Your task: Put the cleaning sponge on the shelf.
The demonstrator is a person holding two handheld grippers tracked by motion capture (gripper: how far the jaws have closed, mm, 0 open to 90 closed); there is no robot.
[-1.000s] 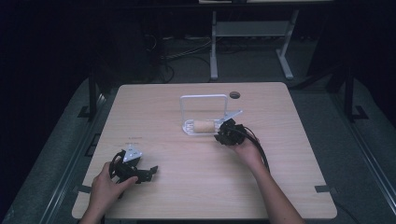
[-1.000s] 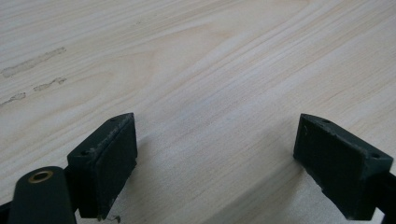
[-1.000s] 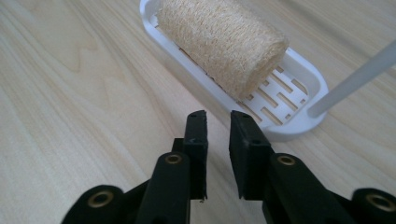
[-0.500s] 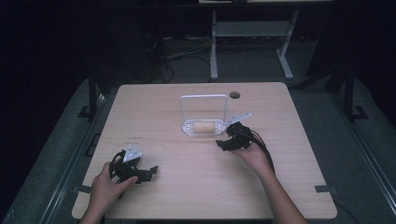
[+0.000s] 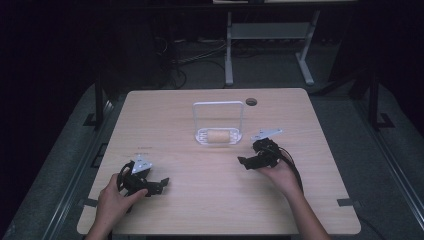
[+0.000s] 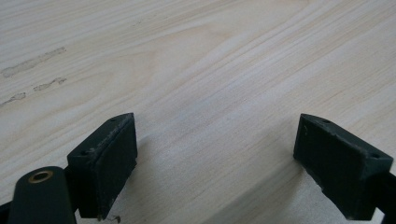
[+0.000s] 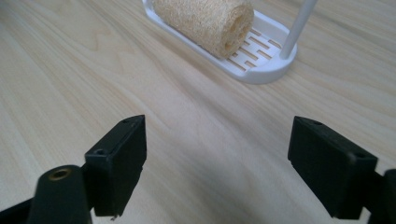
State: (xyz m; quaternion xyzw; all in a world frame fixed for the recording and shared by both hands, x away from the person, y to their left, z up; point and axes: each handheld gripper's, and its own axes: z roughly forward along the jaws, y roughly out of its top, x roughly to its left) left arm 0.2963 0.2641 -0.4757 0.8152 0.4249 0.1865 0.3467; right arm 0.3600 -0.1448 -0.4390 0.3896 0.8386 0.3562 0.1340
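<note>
A tan loofah roll lies in a white slotted tray with a tall white wire handle, near the middle of the wooden table. My right gripper rests low on the table a little to the right and in front of the tray, open, with nothing between its jaws. My left gripper sits near the front left of the table, open over bare wood.
The table has a dark round grommet hole at the back, right of the tray. Faint marks show on the wood ahead of the left gripper. A white frame stand stands on the floor beyond the table.
My right gripper has drawn back from the tray toward the person and settled lower on the table. The loofah stays in the tray. The left gripper has not moved.
</note>
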